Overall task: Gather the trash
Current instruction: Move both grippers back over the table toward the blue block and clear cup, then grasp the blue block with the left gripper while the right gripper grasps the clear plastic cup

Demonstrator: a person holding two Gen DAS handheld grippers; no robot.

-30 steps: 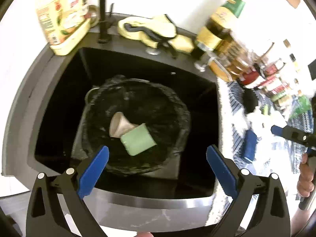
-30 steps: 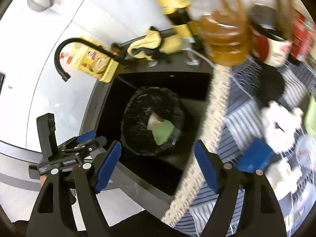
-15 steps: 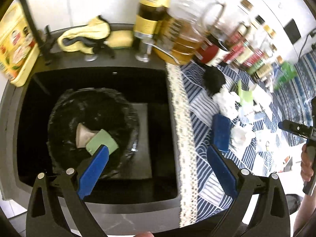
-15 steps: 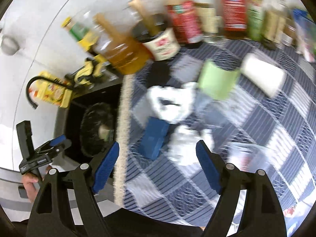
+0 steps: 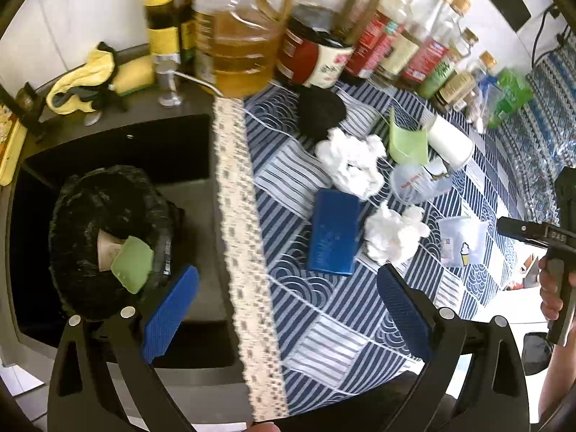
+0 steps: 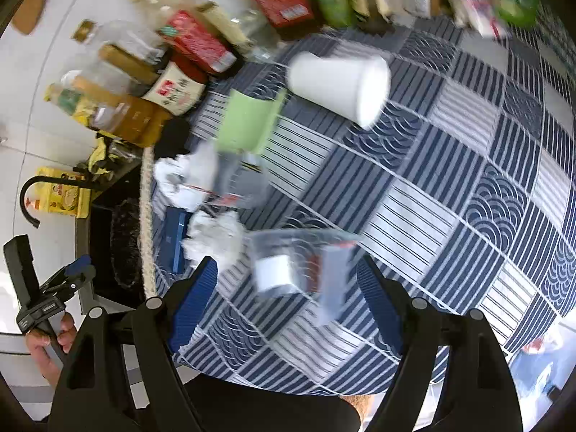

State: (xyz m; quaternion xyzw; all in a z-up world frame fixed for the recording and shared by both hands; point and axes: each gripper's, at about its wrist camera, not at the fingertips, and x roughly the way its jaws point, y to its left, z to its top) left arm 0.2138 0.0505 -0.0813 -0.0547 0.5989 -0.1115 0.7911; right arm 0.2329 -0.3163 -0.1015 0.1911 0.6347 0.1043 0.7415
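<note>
The left tongs (image 5: 288, 298) are spread wide and hold nothing. Their left finger hangs over the black sink (image 5: 118, 144), beside the trash bin (image 5: 90, 216) with a green cup (image 5: 131, 264) inside. The cloth's lace edge (image 5: 237, 216) runs between the fingers. The right tongs (image 6: 288, 298) are spread too, with a clear bag (image 6: 298, 262) lying between them. Ahead lie a white cup (image 6: 338, 82) and crumpled tissue (image 6: 216, 237). The bottle labels are too blurry to read.
</note>
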